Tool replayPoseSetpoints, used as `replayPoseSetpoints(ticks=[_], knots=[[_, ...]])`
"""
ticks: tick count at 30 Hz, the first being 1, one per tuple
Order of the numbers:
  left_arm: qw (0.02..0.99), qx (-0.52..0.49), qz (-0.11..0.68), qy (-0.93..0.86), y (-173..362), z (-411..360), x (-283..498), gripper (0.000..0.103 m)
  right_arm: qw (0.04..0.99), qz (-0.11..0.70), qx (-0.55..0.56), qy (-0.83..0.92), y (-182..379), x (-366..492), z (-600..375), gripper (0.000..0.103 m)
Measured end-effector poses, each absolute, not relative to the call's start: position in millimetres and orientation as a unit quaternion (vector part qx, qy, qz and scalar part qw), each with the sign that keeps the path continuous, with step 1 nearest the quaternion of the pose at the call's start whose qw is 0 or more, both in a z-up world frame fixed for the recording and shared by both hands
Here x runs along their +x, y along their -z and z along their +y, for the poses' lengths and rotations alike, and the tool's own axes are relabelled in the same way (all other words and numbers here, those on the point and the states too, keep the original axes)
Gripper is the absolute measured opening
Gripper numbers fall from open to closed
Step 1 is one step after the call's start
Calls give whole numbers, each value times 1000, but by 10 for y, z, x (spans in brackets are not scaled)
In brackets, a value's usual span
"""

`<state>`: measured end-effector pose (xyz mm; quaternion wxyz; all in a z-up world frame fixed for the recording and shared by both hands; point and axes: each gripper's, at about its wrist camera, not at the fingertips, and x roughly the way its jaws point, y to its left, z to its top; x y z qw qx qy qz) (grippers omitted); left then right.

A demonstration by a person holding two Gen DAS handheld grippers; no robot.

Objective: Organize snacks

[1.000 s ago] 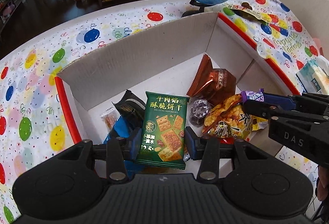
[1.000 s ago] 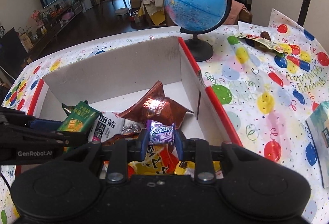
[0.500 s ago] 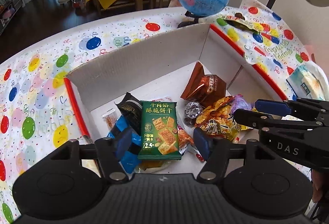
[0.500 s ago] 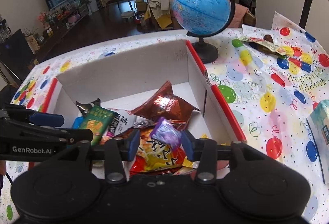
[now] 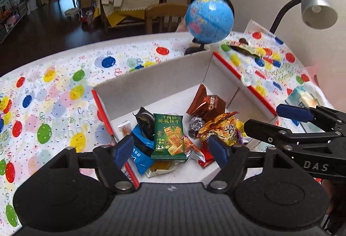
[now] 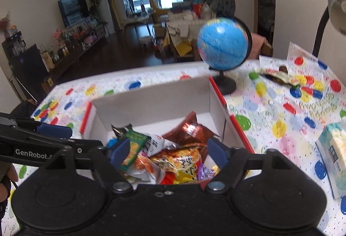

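The snacks sit heaped in my white box (image 5: pixel 155 82) at mid-frame: a green cracker packet (image 5: pixel 169 137) lies flat on top, with a blue packet (image 5: pixel 140 150) to its left, a brown foil pouch (image 5: pixel 206 104) upper right, and an orange crinkled bag (image 5: pixel 220 127) beside that. My left gripper (image 5: pixel 170 150) angles down over the pile, jaws opening, nothing pinched between them. My right gripper (image 6: pixel 167 152) angles down over the same heap, jaws opening too, pads clear of the orange bag below.
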<state>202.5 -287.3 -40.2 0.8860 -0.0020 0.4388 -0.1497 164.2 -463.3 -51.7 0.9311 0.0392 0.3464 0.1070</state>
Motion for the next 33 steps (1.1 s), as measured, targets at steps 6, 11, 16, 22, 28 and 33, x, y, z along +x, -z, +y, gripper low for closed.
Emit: replayPoseSetpoints(ticks=[6,11,16,22,28,33], knots=[[897,-18,414,155,210,-2732,1829,79,941,316,45,-111,330,1434,-4549,96],[905,-18,394,158,99,-2649,1665,86,946,302,58,-100,240,1293,-4528,103],[908,-23,389,154,77,-2552,1552,87,950,290,68,-89,218,1164,-4510,103],[911,-36,380,155,24,-2447,1414,103,955,271,88,-77,180,1010,-4496,103],[915,-32,375,144,-11,-2398,1289,103,956,271,86,-71,202,898,-4427,103],[916,-30,376,134,-10,-2371,1212,103,957,274,69,-59,223,807,-4334,103]])
